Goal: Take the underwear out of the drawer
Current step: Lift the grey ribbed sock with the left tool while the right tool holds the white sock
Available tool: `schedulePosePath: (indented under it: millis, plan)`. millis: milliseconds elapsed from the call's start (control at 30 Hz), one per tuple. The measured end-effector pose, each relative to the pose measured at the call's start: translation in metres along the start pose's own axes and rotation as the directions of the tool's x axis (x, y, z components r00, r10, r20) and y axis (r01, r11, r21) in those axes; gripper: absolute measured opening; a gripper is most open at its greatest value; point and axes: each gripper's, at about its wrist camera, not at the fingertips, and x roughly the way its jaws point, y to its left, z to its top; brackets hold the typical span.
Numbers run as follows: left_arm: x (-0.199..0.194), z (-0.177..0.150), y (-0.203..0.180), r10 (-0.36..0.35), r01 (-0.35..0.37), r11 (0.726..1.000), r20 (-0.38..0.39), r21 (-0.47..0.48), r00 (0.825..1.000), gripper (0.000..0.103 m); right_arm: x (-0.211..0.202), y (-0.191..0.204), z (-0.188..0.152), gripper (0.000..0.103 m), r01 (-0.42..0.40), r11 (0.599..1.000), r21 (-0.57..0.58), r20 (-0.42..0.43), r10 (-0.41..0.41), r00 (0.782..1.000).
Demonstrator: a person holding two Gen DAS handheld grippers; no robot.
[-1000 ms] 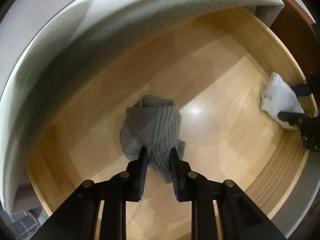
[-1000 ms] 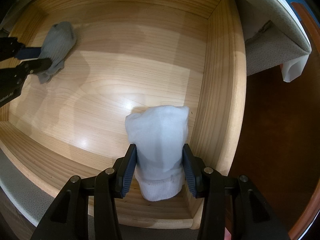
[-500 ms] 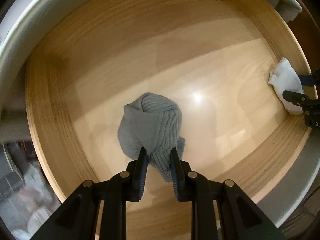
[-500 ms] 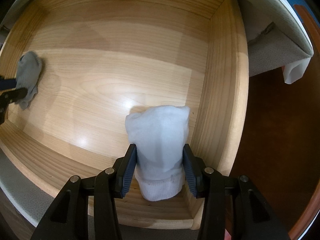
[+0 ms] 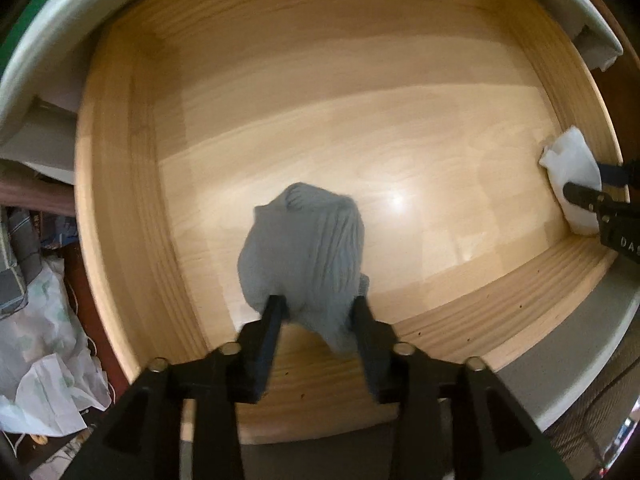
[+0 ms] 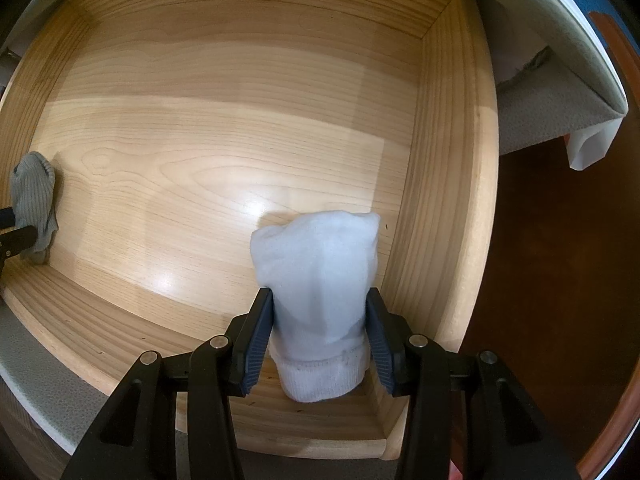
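Observation:
A grey ribbed knit bundle (image 5: 304, 256) hangs between the fingers of my left gripper (image 5: 318, 312), above the front left part of the open wooden drawer (image 5: 320, 92). The left jaws stand wider than before, and the cloth still sits between them. My right gripper (image 6: 320, 320) is shut on a white rolled bundle (image 6: 320, 280) at the drawer's front right corner (image 6: 448, 200). The grey bundle also shows in the right wrist view (image 6: 32, 196), the white one in the left wrist view (image 5: 572, 168).
The drawer's side walls and front rim (image 6: 120, 344) surround both bundles. A grey padded edge (image 6: 552, 96) lies behind the drawer. Crumpled white bags and clutter (image 5: 44, 340) lie on the floor to the left. Dark brown floor (image 6: 560, 280) is on the right.
My left gripper has drawn back and to the left with the grey bundle, and its jaws have spread wider. My right gripper and the white bundle have stayed put.

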Motion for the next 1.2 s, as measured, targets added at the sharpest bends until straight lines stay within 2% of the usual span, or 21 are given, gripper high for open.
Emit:
schedulePosePath:
  millis: [133, 233, 333, 467, 633, 1033, 1200]
  plan:
    - [-0.023, -0.002, -0.009, -0.008, 0.010, 0.999, 0.052, -0.039, 0.999, 0.056, 0.000, 0.001, 0.000, 0.042, 0.001, 1.000, -0.001, -0.001, -0.001, 1.000]
    - [-0.024, 0.002, -0.016, -0.011, 0.018, 0.996, 0.083, -0.083, 0.997, 0.065, 0.001, 0.002, 0.001, 0.042, 0.001, 1.000, -0.002, -0.001, -0.001, 1.000]
    - [-0.019, 0.006, -0.015, -0.021, 0.029, 0.992, 0.060, -0.123, 0.998, 0.066, 0.000, 0.001, 0.000, 0.042, 0.001, 1.000, -0.001, 0.000, -0.001, 1.000]
    - [-0.002, 0.029, 0.001, -0.049, 0.051, 0.985, 0.018, -0.163, 0.999, 0.066, 0.000, 0.000, 0.000, 0.042, 0.001, 1.000, -0.002, -0.001, -0.001, 1.000]
    - [0.014, 0.038, 0.009, -0.068, 0.067, 0.979, 0.004, -0.192, 0.998, 0.066, 0.000, -0.002, 0.000, 0.042, 0.001, 1.000, -0.003, -0.001, -0.001, 1.000]
    - [0.040, 0.047, 0.000, -0.014, 0.002, 0.984, -0.066, -0.179, 0.998, 0.070, 0.005, 0.010, 0.000, 0.046, 0.004, 1.000, -0.018, -0.010, -0.004, 1.000]
    - [0.050, 0.053, -0.003, -0.022, 0.002, 0.980, -0.100, -0.197, 0.995, 0.070, 0.008, 0.019, 0.001, 0.050, 0.024, 0.998, -0.054, -0.035, -0.026, 0.999]
